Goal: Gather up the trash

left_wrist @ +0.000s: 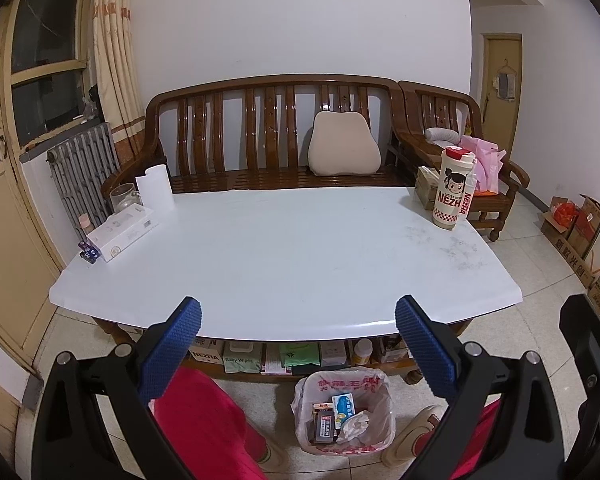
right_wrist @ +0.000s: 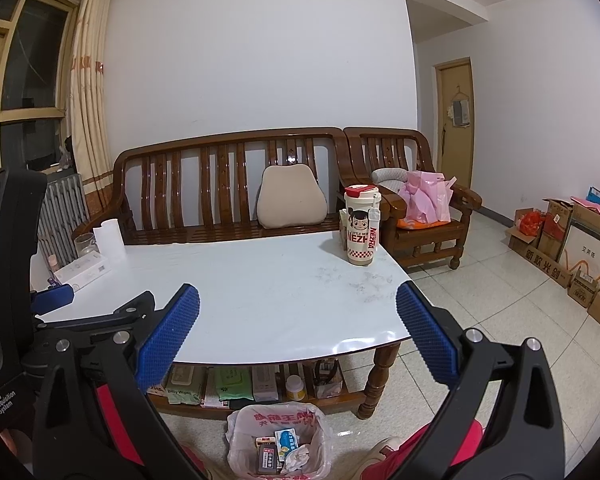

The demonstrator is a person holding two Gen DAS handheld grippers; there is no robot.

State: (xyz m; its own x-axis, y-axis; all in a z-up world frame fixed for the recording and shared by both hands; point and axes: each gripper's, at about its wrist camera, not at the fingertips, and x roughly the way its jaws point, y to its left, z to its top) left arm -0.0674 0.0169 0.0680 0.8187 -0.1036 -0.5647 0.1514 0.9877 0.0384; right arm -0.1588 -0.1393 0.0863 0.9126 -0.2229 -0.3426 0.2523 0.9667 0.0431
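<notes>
Both grippers hang above the near edge of a white table (left_wrist: 284, 248), and nothing sits between their fingers.

Left wrist view, left to right:
- At 9 o'clock on the tabletop: a white box (left_wrist: 122, 232) lying flat, a paper towel roll (left_wrist: 155, 189) upright behind it, and a glass jar (left_wrist: 123, 197) just beside the roll.
- Left gripper (left_wrist: 298, 350): jaws spread wide, blue pads (left_wrist: 172, 354) well apart, empty.
- At 6 o'clock, on the floor in front of the table: a trash bin (left_wrist: 344, 412) lined with a plastic bag. It holds a dark box (left_wrist: 325, 426), a blue-and-white carton (left_wrist: 343, 404) and crumpled paper (left_wrist: 354, 424). The bin stands between the person's red trouser legs (left_wrist: 204, 424).
- At 2 o'clock on the tabletop: a cream tumbler (left_wrist: 452, 188) with a red lid, upright near the far right corner.

Right wrist view, left to right:
- Right gripper (right_wrist: 298, 348): jaws spread wide, empty.
- The same bin shows at 6 o'clock, below the table edge.
- The tumbler stands at 1 o'clock.

A wooden bench (left_wrist: 268, 136) with a beige cushion (left_wrist: 344, 144) stands behind the table.
</notes>
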